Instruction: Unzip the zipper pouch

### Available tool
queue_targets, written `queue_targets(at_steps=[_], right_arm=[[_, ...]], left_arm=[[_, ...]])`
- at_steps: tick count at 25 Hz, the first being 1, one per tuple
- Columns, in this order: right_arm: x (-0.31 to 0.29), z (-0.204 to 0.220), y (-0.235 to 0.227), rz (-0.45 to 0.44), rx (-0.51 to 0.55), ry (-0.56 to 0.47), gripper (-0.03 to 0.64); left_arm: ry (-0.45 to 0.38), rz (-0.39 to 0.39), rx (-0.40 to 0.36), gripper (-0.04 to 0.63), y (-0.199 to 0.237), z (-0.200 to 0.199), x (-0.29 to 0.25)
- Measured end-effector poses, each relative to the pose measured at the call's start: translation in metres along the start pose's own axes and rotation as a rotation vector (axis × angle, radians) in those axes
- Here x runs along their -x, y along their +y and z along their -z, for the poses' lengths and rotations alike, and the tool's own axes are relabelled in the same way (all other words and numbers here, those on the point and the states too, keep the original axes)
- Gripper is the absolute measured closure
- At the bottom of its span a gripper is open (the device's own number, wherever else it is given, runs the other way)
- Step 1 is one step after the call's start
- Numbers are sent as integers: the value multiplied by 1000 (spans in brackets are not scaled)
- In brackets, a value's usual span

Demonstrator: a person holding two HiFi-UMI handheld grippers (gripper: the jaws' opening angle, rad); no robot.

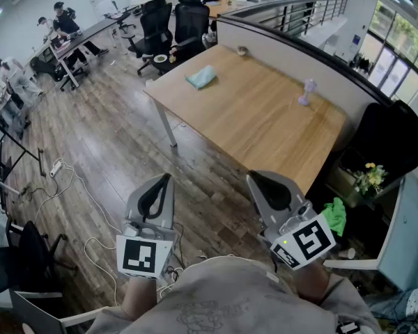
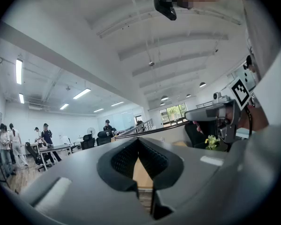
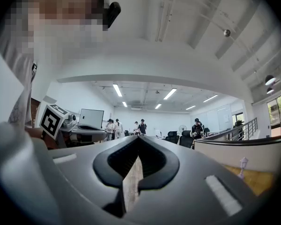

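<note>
A teal soft pouch (image 1: pixel 201 76) lies flat near the far left corner of the wooden table (image 1: pixel 258 124). Both grippers are held close to my body over the floor, well short of the table and far from the pouch. My left gripper (image 1: pixel 168 177) is shut with nothing between its jaws, and its pads (image 2: pixel 126 159) meet at the tips. My right gripper (image 1: pixel 253 177) is likewise shut and empty, its tips joined in its own view (image 3: pixel 139 138). Both gripper views point up at the room and ceiling, so the pouch does not show in either.
A small lilac lamp-like object (image 1: pixel 307 92) stands near the table's right edge, by a grey partition (image 1: pixel 292 54). Black office chairs (image 1: pixel 174 23) stand beyond the table. People work at desks at the far left (image 1: pixel 63 23). Cables and a power strip (image 1: pixel 56 167) lie on the floor.
</note>
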State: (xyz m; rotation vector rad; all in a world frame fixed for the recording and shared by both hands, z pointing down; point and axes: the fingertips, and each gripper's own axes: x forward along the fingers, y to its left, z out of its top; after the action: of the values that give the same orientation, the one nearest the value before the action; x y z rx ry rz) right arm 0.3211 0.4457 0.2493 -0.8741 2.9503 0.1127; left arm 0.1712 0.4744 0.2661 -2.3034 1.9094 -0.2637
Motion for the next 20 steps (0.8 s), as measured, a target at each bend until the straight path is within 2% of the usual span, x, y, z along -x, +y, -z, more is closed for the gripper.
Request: queue_targets(at_steps=[12, 16, 17, 18, 19, 20], right_arm=[[14, 11, -29, -29, -18, -20, 606], [11, 9, -44, 13, -26, -51, 601], [9, 7, -48, 35, -26, -68, 576], [7, 6, -52, 53, -25, -81, 496], [4, 6, -55, 67, -22, -89, 418], [0, 6, -59, 75, -20, -90, 405]], left_arm=[[16, -26, -2, 597, -25, 5, -19], [-7, -97, 21, 597, -11, 3, -20], [-30, -126, 19, 596, -5, 1, -19], [-48, -150, 11, 555, 2, 0, -20], [-55, -167, 2, 436, 7, 0, -22], [-55, -179, -3, 396, 12, 1, -24]])
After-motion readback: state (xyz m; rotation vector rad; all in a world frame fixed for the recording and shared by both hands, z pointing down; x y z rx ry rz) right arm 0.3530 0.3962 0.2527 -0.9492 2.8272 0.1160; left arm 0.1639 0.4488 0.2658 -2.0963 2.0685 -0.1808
